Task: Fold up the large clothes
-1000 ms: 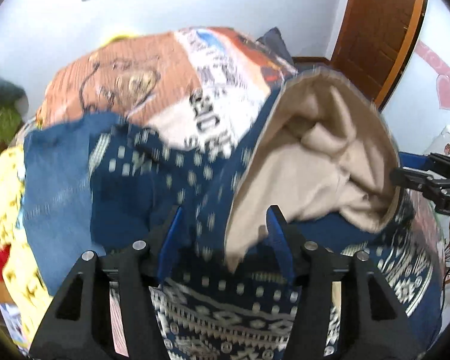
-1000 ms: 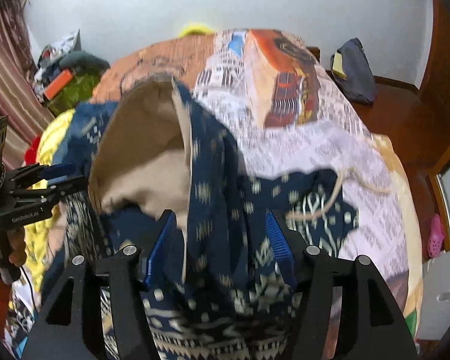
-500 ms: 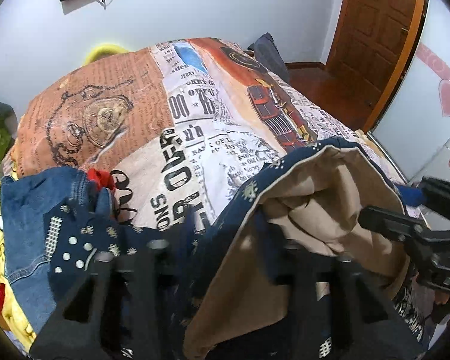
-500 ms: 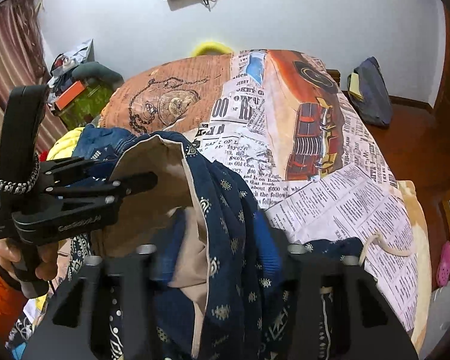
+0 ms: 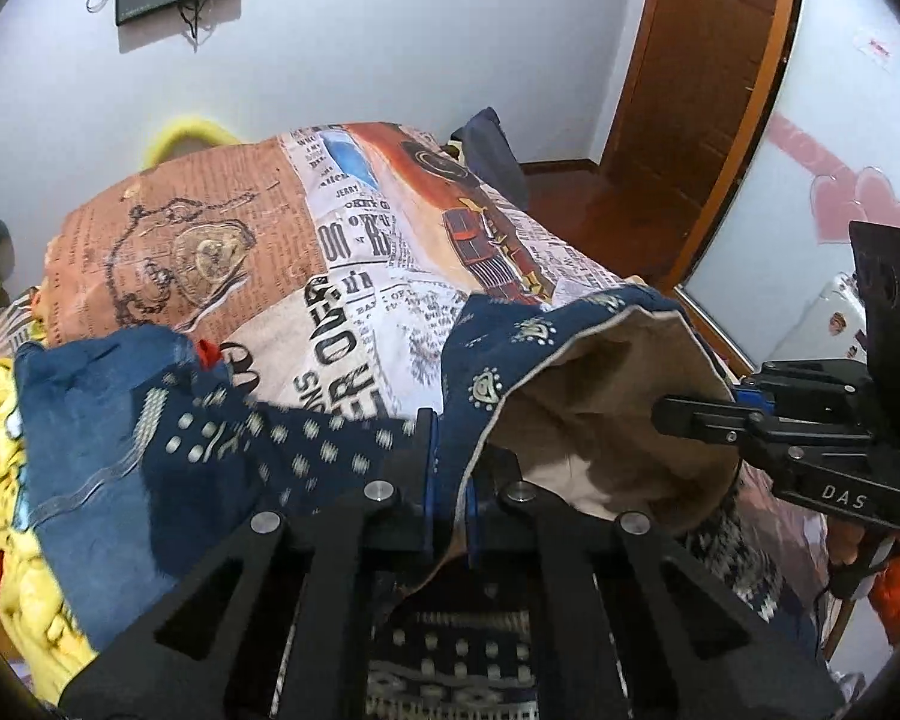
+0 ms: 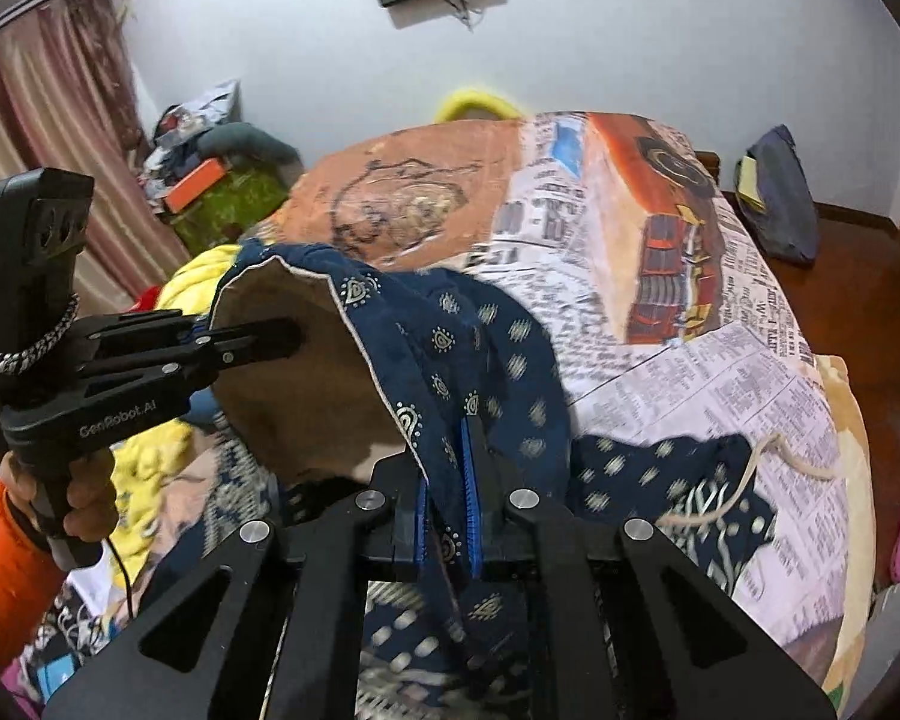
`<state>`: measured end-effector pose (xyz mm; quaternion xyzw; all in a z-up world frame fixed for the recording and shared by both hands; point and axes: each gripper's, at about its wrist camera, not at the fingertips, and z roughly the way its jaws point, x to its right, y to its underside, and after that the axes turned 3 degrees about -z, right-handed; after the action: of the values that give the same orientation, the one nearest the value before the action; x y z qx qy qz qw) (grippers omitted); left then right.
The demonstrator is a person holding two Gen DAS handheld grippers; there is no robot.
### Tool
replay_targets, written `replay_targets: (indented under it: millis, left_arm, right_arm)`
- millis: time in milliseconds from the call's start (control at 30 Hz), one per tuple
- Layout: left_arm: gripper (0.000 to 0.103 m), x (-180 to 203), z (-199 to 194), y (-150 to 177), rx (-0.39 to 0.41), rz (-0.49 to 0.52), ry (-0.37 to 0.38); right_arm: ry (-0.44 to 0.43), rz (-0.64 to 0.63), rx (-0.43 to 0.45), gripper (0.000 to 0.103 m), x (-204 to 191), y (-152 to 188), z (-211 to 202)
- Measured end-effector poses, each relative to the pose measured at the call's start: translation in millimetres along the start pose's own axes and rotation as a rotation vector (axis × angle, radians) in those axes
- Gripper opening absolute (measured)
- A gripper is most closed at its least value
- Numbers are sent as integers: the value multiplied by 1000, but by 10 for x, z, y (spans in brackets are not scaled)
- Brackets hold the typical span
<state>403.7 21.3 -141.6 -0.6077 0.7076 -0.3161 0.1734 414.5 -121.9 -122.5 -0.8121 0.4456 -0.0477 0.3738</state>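
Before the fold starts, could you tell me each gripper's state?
Left gripper: shut on the navy patterned garment.
Right gripper: shut on the same garment.

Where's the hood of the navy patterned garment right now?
The hood hangs between the two grippers, its tan lining showing, right of centre in the left wrist view above the newspaper-print bedspread. The left gripper and right gripper each pinch its edge.

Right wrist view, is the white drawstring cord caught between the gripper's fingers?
No, the cord lies loose on the bedspread, while the right gripper pinches only blue patterned cloth.
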Motion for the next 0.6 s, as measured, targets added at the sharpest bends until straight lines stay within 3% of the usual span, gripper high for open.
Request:
replay_targets:
  millis: [267,600]
  left_arm:
    - [6,-18,-351,584,-15,5,-7]
    - [6,3,-111,1377,-168,-11,-5]
  right_arm:
    - [-17,-63,-42,9,-367,414,-157]
    - [-28,-54,-171,10,-444,893,34]
